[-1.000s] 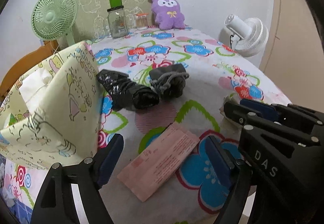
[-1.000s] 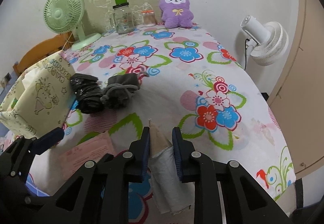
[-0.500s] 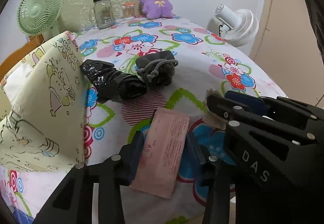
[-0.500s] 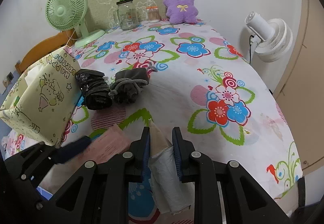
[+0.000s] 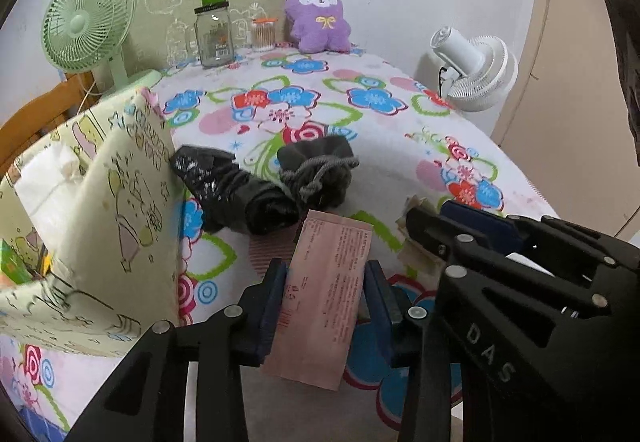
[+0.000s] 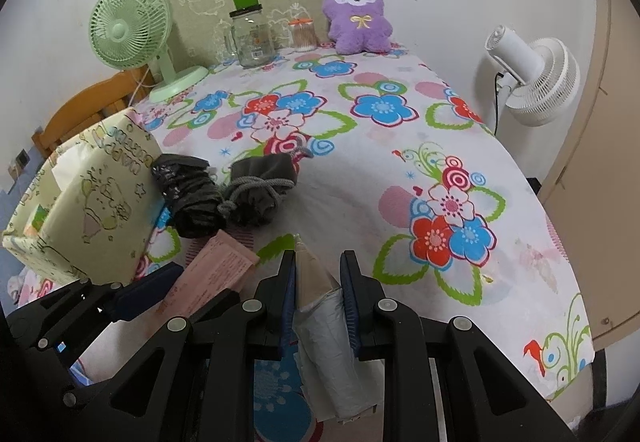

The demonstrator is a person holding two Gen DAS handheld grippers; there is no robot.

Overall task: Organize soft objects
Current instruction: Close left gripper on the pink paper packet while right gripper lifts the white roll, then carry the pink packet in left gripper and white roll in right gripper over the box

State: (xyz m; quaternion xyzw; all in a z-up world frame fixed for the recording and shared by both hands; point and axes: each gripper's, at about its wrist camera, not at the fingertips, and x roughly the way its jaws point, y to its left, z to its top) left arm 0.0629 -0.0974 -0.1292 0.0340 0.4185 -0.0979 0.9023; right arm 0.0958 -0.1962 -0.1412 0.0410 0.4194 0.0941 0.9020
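My left gripper (image 5: 326, 286) is shut on a flat pink packet (image 5: 326, 294), its blue pads against both long edges at the near table edge. The packet also shows in the right wrist view (image 6: 212, 274). My right gripper (image 6: 318, 282) is shut on a brown-and-white folded bag (image 6: 320, 306). A rolled black plastic bag (image 5: 236, 190) and a grey drawstring pouch (image 5: 320, 172) lie side by side mid-table. A pale yellow fabric storage box (image 5: 100, 202) stands at the left, open on top.
A purple plush toy (image 5: 318, 22), a glass jar (image 5: 214, 32) and a small swab jar (image 5: 264, 34) stand at the back. A green fan (image 5: 88, 26) is back left, a white fan (image 5: 472, 70) beyond the right edge. A wooden chair back (image 6: 84, 106) is left.
My left gripper has closed from wide open onto the pink packet, which has turned lengthwise between the fingers. My right gripper keeps hold of the folded bag and has barely moved.
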